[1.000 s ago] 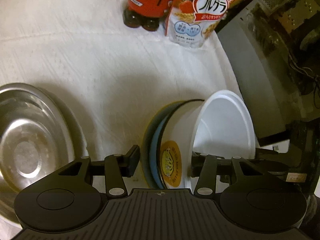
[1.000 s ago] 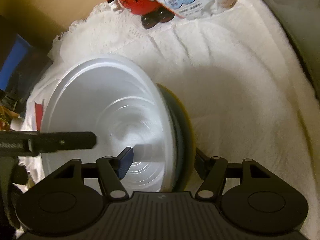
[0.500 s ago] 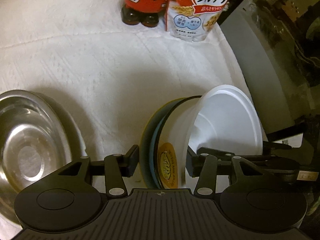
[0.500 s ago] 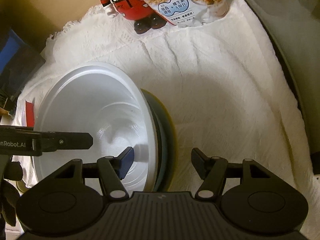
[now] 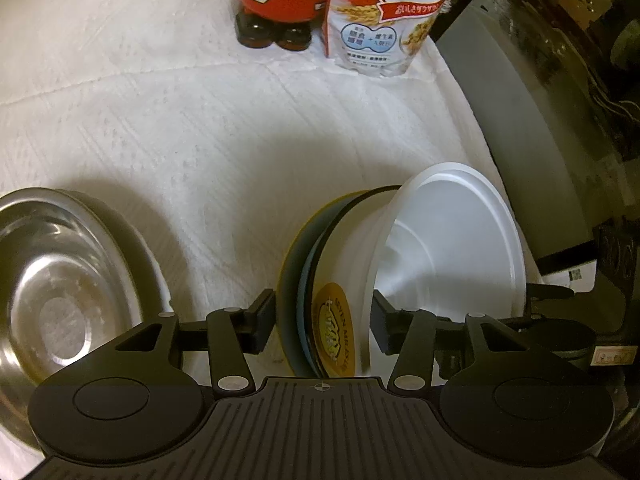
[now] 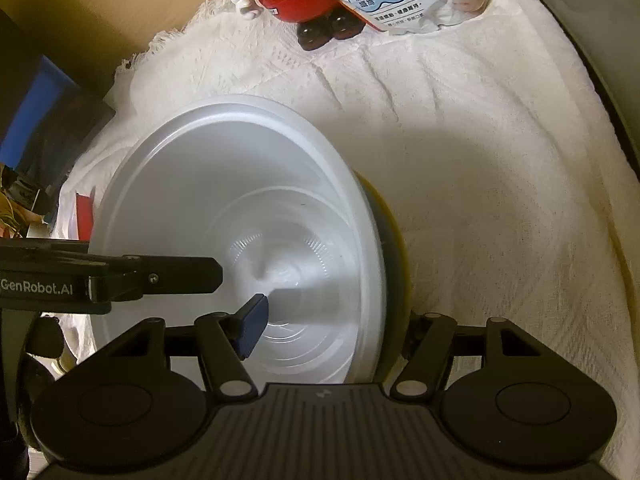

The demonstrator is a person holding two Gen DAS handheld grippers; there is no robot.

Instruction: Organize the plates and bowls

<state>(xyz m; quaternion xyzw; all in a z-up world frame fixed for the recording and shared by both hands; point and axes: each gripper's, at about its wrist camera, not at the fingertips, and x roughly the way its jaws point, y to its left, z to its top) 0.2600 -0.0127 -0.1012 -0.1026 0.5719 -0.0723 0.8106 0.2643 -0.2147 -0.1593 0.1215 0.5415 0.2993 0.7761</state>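
Observation:
A stack of dishes stands tilted on edge on the white cloth: a yellow plate (image 5: 290, 264), a blue plate (image 5: 307, 280) and a white bowl (image 5: 448, 240) with a round yellow sticker (image 5: 334, 328). My left gripper (image 5: 324, 320) straddles the stack, one pad against the yellow plate's back and one inside the bowl, and its jaws are opening slightly. My right gripper (image 6: 334, 324) grips the same stack, its left finger (image 6: 252, 328) inside the white bowl (image 6: 240, 208) and its right finger behind the yellow plate (image 6: 400, 248). The left gripper's finger (image 6: 160, 276) also reaches into the bowl.
A steel bowl (image 5: 60, 288) sits at the left on the cloth. A red bottle figure (image 5: 280, 0) and a cereal bag (image 5: 392, 20) stand at the back. A dark appliance (image 5: 540, 128) borders the right side. The cloth's fringed edge (image 6: 132, 60) lies at the far left.
The stack has shifted a little between both grippers, and the bowl's mouth has turned slightly. The bottle and cereal bag sit lower in the left view. Both grippers still straddle the stack.

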